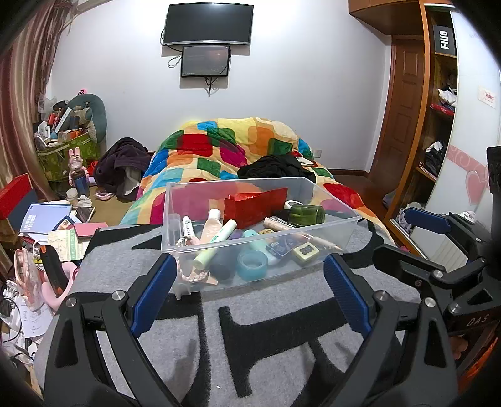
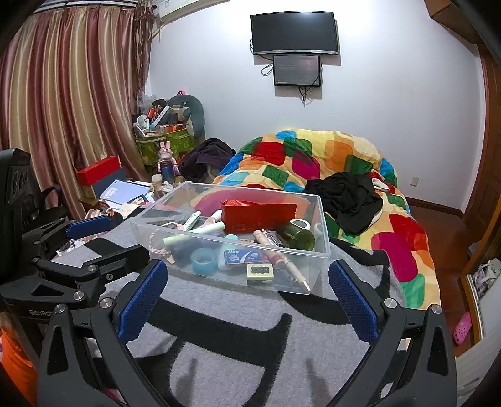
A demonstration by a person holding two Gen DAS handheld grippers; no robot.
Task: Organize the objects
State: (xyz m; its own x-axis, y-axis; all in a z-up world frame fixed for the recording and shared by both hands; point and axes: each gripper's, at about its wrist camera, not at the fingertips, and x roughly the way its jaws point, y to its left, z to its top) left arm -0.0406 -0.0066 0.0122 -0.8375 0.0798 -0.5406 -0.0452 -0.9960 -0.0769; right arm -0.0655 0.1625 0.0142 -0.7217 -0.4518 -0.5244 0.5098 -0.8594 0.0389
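A clear plastic bin [image 1: 341,241] [image 2: 322,231] stands on a grey blanket with black marks. It holds several items: a red box [image 1: 255,205] [image 2: 260,216], a dark green jar [image 1: 307,214] [image 2: 299,239], a blue tape roll [image 1: 252,266] [image 2: 204,261], a pale green tube [image 1: 214,244] [image 2: 194,236] and a green dotted block [image 1: 305,252] [image 2: 260,271]. My left gripper [image 1: 249,288] is open and empty just in front of the bin. My right gripper [image 2: 247,291] is open and empty, also just short of the bin. Each gripper shows in the other's view, right gripper [image 1: 416,238] and left gripper [image 2: 103,238].
A colourful patchwork quilt [image 1: 219,150] [image 2: 313,156] with black clothes [image 1: 275,167] [image 2: 350,194] lies behind the bin. Cluttered papers and boxes [image 1: 47,225] sit to the left, a wooden shelf [image 1: 435,141] to the right. Screens [image 1: 208,25] hang on the far wall.
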